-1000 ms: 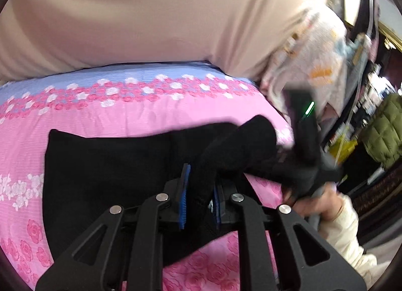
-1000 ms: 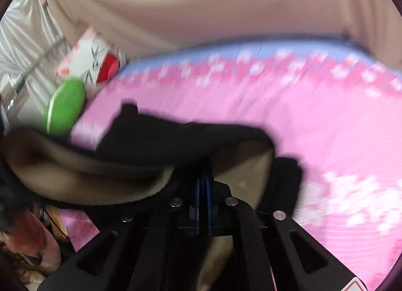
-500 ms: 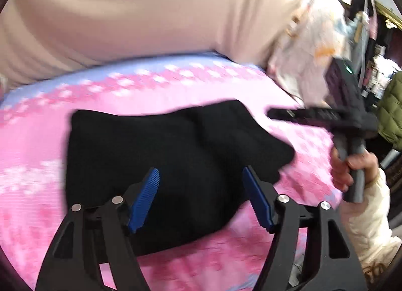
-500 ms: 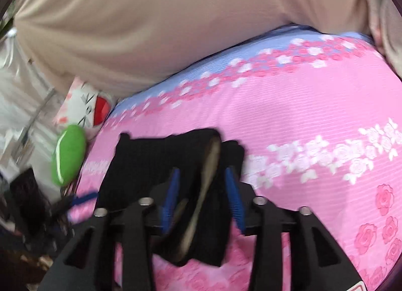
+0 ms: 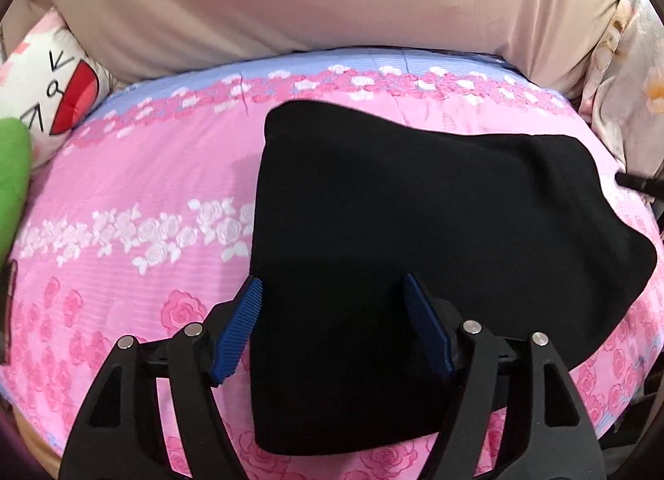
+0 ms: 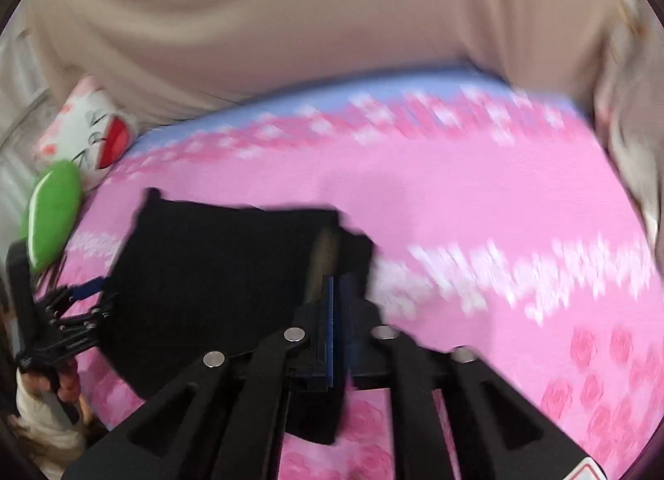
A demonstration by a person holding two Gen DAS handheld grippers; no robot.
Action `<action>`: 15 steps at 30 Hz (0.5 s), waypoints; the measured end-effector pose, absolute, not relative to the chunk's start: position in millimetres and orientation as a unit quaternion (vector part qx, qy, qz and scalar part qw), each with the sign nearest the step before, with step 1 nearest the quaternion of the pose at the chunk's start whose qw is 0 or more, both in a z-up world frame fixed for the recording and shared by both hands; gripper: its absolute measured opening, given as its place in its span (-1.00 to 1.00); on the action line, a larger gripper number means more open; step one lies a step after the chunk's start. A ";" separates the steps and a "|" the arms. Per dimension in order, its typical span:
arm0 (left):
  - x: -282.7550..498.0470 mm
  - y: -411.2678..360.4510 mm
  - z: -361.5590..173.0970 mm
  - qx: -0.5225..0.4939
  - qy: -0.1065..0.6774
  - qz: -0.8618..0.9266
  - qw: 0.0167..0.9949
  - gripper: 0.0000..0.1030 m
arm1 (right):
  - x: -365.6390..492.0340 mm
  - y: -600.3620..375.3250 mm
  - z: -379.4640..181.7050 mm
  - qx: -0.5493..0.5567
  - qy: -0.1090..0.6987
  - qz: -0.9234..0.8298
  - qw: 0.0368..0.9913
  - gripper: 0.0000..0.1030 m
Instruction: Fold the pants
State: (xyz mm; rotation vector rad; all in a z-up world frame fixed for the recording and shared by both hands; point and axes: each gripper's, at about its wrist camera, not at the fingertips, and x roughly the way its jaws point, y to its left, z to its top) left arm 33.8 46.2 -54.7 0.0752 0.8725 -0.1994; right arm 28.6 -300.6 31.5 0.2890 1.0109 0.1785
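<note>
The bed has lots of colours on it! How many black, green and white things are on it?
Black: 1, the folded pants
Green: 1, the green cushion
White: 1, the cat-face pillow
Total: 3, all on the pink bedsheet

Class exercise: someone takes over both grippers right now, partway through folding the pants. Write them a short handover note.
Left gripper: jaws opening, blue fingers apart over the near part of the black pants, gripping nothing.
Right gripper: jaws closing at the pants' right edge; the blurred view does not show whether cloth is pinched.
Pants: a folded bundle on the pink floral bedsheet.
Left: judge whether another fold is needed, then smooth the bundle.
</note>
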 end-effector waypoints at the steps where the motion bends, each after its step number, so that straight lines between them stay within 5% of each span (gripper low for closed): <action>1: 33.7 47.3 -55.1 0.034 0.420 -0.097 0.902 0.37 | 29.7 -307.5 23.8 0.177 0.492 0.099 0.847 -0.55; 4: 35.2 49.4 -57.3 0.033 0.422 -0.095 0.901 0.40 | 36.1 -299.9 21.0 0.203 0.478 0.132 0.844 0.23; 6: 35.3 49.7 -58.5 0.031 0.423 -0.095 0.900 0.42 | 47.6 -287.7 18.7 0.189 0.477 0.138 0.847 0.25; 9: 37.8 53.1 -59.6 0.026 0.427 -0.096 0.899 0.44 | 74.1 -266.0 2.6 0.156 0.500 0.141 0.840 -0.13; 11: 37.6 54.0 -57.6 0.026 0.426 -0.098 0.899 0.44 | 83.6 -257.7 5.0 0.149 0.499 0.141 0.842 -0.86; 15: 39.5 57.7 -58.7 0.021 0.429 -0.102 0.897 0.46 | 71.4 -257.4 39.9 0.136 0.447 0.141 0.873 -0.87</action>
